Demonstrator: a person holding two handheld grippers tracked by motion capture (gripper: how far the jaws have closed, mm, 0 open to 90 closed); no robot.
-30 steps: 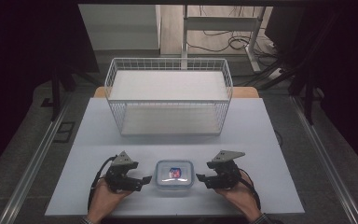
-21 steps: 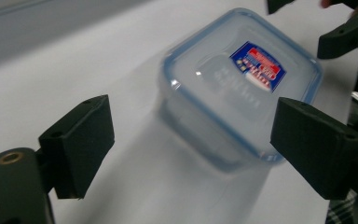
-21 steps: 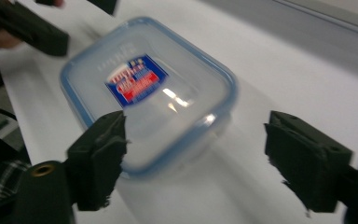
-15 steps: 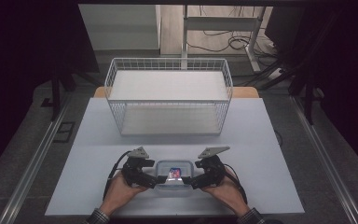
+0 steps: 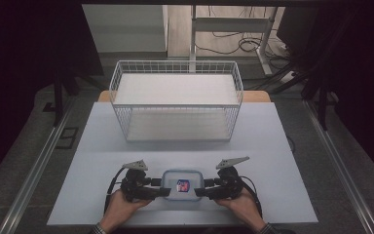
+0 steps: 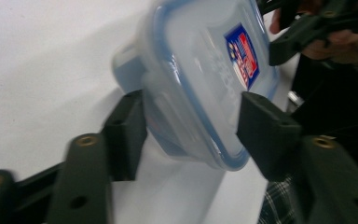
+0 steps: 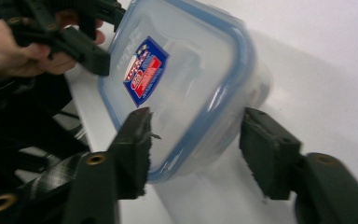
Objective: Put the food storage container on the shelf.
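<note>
Clear plastic food box with a blue-rimmed lid [image 5: 182, 185] sits at the white table's [image 5: 102, 146] near edge, at six o'clock from the white wire basket [image 5: 175, 105]. Your hands lie low, knuckles outward. Your left gripper [image 5: 164, 187] clenches its nine o'clock end, your right gripper [image 5: 198, 188] its three o'clock end, both jaws having just closed in.

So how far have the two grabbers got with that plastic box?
Done: both grippers have reached the lidded plastic container near the table's front edge. In hand: the left gripper and right gripper have just been closing, one on each end of it, seemingly touching. Left: it looks unlifted, and the wire basket behind, perhaps its goal, holds nothing.
</note>
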